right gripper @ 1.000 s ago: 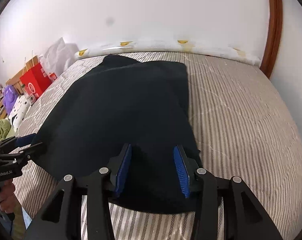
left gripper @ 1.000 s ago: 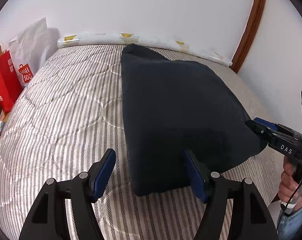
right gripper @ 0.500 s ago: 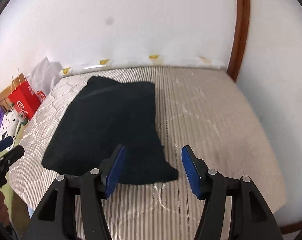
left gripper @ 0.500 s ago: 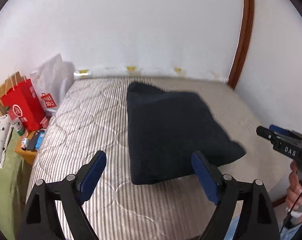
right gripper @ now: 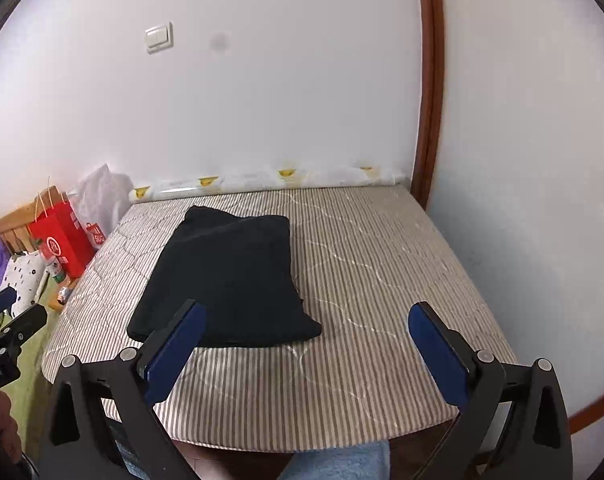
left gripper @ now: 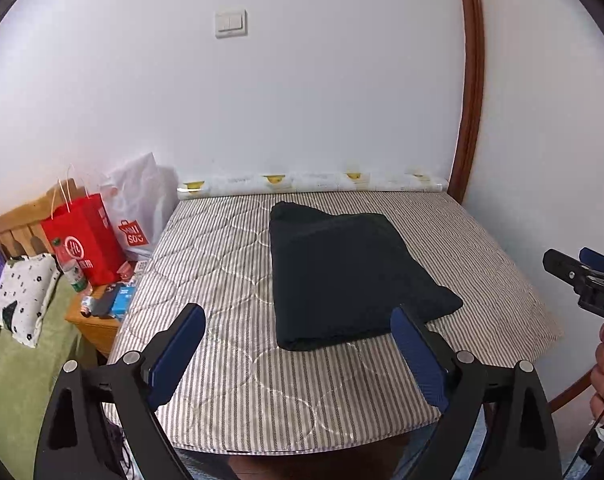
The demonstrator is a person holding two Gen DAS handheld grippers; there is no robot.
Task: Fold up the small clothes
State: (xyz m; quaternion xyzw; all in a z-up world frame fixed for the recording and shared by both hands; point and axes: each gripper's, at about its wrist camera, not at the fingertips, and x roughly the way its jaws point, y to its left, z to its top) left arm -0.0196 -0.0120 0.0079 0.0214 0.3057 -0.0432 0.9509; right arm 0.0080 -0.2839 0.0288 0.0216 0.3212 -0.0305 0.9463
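A dark folded garment lies flat on the striped mattress, a little left of its middle. My left gripper hangs above the near edge, well back from the cloth. Its jaws are opening and nothing is between them. My right gripper is also raised off the bed, jaws opening wide, nothing held. The right gripper's tip shows at the right edge of the left wrist view, and the left gripper's tip at the left edge of the right wrist view.
Beside the bed on the left stand a red paper bag, a white plastic bag and a small wooden stand with bottles and boxes. A green blanket lies lower left. A wall closes the right side.
Both grippers let go of the dark garment, opened wide, and pulled up and back from the bed. The garment now lies folded on the mattress, farther off in both views.
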